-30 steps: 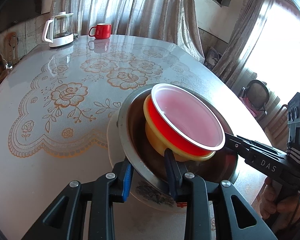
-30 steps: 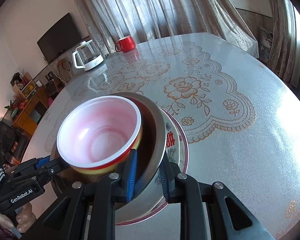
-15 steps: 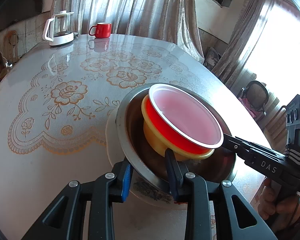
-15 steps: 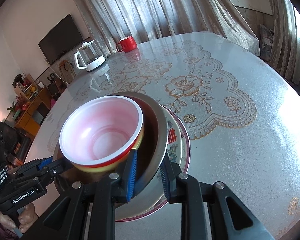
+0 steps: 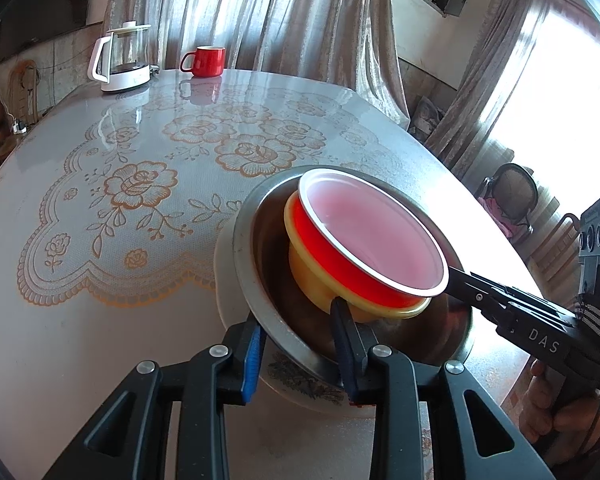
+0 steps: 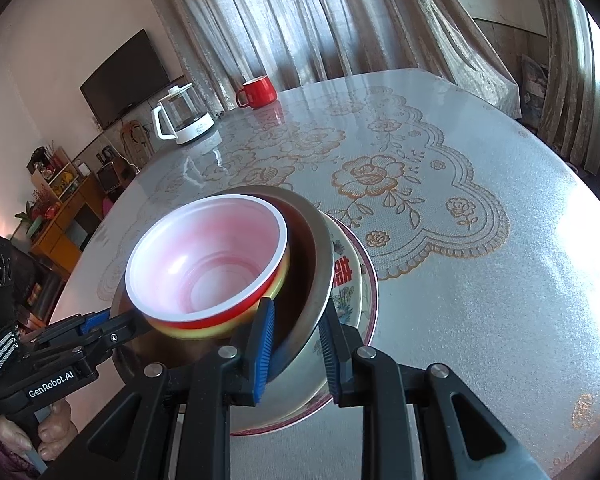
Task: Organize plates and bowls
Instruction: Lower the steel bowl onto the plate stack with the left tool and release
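On the floral plate (image 6: pixel 360 280), both grippers' jaws clamp the steel bowl (image 5: pixel 260 280) holding nested red bowl (image 5: pixel 372 240) and yellow bowl (image 5: pixel 312 276).

We see most of the table (image 6: pixel 480 240) lying bare, so a hand could pass freely across its flowered middle and the whole side away from the kettle. At the far edge the glass kettle (image 5: pixel 122 58) and the red mug (image 5: pixel 206 60) stand near each other before the curtain (image 5: pixel 260 12). The near edge is crowded: the stack of bowls (image 6: pixel 208 268) on the floral plate (image 6: pixel 356 280) sits between the left gripper (image 5: pixel 298 344) and right gripper (image 6: pixel 296 344), which close it in from both sides.
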The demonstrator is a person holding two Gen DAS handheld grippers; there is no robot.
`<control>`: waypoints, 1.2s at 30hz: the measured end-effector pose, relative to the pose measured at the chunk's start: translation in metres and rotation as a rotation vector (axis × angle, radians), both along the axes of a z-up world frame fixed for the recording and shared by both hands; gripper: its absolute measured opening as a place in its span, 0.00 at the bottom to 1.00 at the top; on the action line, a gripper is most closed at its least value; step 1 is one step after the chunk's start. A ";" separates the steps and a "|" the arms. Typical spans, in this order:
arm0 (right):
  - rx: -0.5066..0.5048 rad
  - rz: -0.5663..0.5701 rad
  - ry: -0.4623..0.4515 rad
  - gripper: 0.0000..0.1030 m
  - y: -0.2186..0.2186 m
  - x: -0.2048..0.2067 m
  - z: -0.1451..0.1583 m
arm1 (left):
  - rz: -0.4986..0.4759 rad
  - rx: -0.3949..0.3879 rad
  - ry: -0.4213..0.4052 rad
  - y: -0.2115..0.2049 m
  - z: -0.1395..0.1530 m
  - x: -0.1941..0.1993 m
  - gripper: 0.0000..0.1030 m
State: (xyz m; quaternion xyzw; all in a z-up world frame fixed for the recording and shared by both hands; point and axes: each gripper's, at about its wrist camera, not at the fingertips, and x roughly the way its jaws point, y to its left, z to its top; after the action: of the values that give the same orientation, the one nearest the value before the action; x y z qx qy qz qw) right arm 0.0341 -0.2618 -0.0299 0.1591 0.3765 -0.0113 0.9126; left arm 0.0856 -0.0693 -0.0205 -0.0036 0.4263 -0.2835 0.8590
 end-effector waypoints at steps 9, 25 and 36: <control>-0.015 -0.009 -0.003 0.21 0.002 0.004 -0.002 | 0.020 0.025 -0.030 0.001 0.003 -0.004 0.34; 0.004 -0.010 0.011 0.23 0.002 0.000 -0.002 | 0.046 0.041 -0.069 0.004 0.007 -0.014 0.34; 0.009 -0.015 0.010 0.24 0.004 -0.003 0.000 | 0.069 0.022 -0.074 0.013 0.012 -0.021 0.34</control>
State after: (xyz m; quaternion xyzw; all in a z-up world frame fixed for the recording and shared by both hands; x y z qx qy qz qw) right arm 0.0311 -0.2580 -0.0298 0.1659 0.3800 -0.0172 0.9098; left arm 0.0648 -0.0567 -0.0090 0.0019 0.3968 -0.2490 0.8835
